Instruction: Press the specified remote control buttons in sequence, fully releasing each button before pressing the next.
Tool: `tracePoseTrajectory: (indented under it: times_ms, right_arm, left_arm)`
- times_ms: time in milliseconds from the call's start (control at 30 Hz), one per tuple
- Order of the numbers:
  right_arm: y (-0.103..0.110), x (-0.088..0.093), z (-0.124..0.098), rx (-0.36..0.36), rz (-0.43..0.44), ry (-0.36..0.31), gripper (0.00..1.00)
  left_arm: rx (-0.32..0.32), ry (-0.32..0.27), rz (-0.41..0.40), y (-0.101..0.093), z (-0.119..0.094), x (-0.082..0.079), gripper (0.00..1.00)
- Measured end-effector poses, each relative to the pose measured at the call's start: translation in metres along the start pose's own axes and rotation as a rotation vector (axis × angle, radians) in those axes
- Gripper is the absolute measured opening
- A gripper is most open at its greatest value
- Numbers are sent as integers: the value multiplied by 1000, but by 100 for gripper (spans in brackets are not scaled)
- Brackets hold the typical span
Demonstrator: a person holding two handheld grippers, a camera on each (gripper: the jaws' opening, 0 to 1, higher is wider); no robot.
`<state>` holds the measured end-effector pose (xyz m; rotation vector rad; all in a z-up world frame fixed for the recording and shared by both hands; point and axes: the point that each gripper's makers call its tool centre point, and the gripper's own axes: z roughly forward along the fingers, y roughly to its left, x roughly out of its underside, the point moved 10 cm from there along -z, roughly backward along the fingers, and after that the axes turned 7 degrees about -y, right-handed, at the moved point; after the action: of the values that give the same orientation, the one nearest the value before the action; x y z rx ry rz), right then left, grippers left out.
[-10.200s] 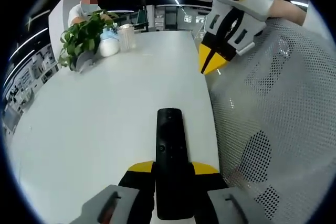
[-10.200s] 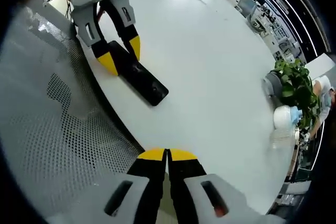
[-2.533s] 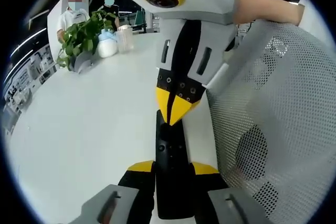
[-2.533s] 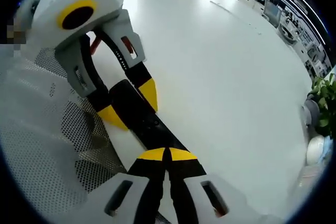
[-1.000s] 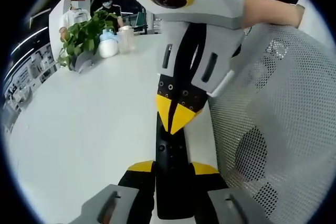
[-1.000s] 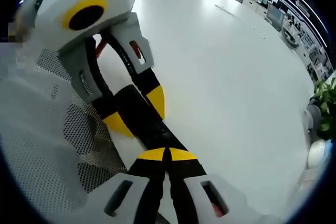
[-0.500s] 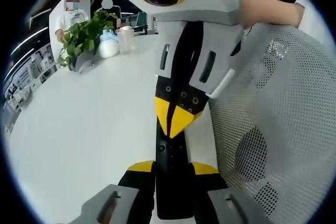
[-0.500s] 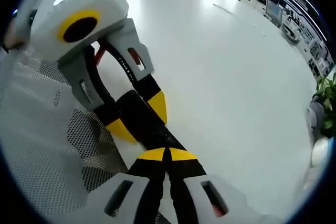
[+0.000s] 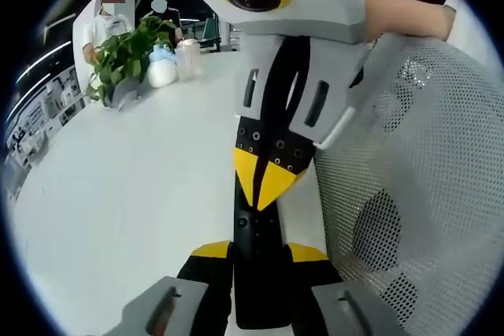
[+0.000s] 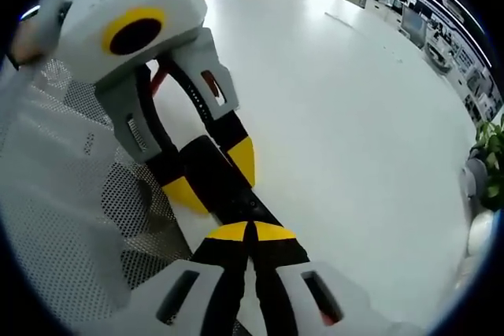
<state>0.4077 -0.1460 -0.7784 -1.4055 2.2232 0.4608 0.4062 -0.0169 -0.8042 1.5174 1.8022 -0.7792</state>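
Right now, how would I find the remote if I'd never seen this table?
Look at the near edge of the big white table, beside the mesh chair. The remote is the long black bar clamped by the left hand-held gripper, with the right hand-held gripper pointing down onto it.

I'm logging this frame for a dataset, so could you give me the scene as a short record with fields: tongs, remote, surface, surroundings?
left tongs: shut on the black remote, gripping its near end from both sides
right tongs: shut, yellow tips together and down on the remote's face
remote: lies lengthwise near the white table's edge
beside table: white mesh chair back
far end of table: potted plant, white bottle, clear cup
person: hand behind the right tongs
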Motion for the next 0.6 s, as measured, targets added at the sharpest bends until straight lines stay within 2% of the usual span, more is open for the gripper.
tracePoseTrajectory:
  times_ms: [133, 200, 300, 500, 600]
  right_arm:
    - [-1, 0, -1, -14, -47, -6, 0]
    - [0, -2, 0, -7, -23, 6, 0]
    - [0, -1, 0, -9, -35, 6, 0]
    - [-3, 0, -1, -15, 34, 2, 0]
    - [-7, 5, -5, 2, 55, 34, 0]
  left_arm:
    - [-1, 0, 0, 0, 0, 0, 25]
    - [-1, 1, 1, 0, 0, 0, 25]
    - [1, 2, 6, 0, 0, 0, 25]
    - [3, 3, 7, 0, 0, 0, 25]
    - [3, 4, 9, 0, 0, 0, 25]
